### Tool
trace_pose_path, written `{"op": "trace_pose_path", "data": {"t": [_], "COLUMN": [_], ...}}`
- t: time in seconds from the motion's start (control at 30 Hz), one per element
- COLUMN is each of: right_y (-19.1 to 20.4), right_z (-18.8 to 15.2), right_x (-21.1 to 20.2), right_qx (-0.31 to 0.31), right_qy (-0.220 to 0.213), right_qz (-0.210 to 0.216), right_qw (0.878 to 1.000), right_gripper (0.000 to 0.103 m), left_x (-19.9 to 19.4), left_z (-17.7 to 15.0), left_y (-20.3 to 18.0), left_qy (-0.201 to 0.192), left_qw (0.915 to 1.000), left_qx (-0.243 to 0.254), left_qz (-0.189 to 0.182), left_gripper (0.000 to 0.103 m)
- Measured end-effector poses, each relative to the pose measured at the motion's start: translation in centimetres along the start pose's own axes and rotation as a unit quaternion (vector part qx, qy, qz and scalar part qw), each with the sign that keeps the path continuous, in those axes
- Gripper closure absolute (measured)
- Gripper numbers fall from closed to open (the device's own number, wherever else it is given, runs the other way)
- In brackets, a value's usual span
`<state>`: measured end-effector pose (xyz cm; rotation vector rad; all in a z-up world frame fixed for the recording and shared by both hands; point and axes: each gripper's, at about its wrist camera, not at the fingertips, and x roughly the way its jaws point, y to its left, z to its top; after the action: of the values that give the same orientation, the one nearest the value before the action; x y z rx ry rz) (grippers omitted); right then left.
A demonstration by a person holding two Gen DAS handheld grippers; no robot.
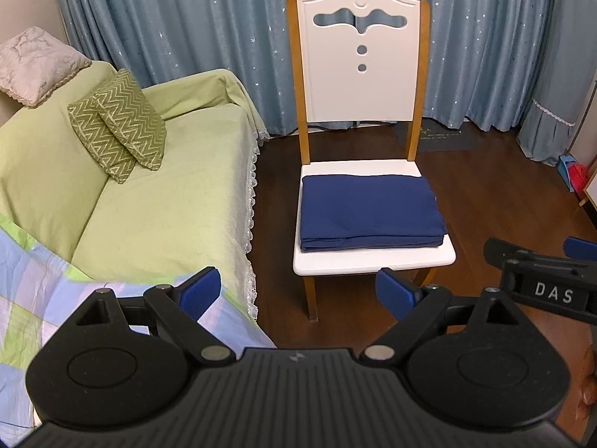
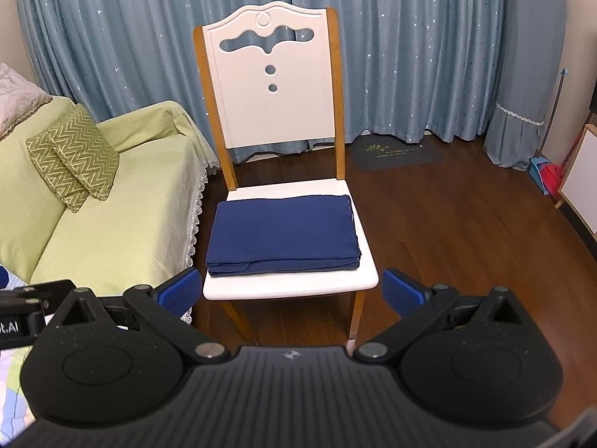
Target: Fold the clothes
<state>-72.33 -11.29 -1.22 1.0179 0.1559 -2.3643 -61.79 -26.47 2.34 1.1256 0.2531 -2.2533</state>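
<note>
A navy blue cloth [image 1: 369,212] lies folded in a flat rectangle on the white seat of a wooden chair [image 1: 358,261]. It also shows in the right wrist view [image 2: 283,235] on the chair seat [image 2: 291,283]. My left gripper [image 1: 298,295] is open and empty, held back in front of the chair and above the floor. My right gripper [image 2: 291,295] is open and empty, also short of the seat's front edge. The right gripper's body shows at the right edge of the left wrist view [image 1: 548,280].
A sofa with a light green cover [image 1: 149,201] stands left of the chair, with two zigzag cushions [image 1: 119,127] and a pastel checked cloth [image 1: 33,291] on it. Blue curtains [image 1: 186,30] hang behind. Dark wood floor [image 2: 466,231], a doormat [image 2: 395,153] and a red and blue dustpan [image 2: 546,177] lie right.
</note>
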Motion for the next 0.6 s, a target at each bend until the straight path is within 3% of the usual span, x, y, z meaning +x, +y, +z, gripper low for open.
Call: {"op": "trace_pose_path", "data": {"t": [0.6], "right_y": [0.9], "right_z": [6.6], "right_x": [5.6], "right_qx": [-0.021], "right_qy": [0.029], "right_qz": [0.000], "right_qw": [0.999], "right_gripper": [0.001], "left_x": [5.0], "left_z": [7.4], "left_y": [0.1], "left_qy": [0.013], "left_qw": [0.9999], "left_qx": [-0.011], "left_qz": [-0.002], "left_gripper": [0.011]}}
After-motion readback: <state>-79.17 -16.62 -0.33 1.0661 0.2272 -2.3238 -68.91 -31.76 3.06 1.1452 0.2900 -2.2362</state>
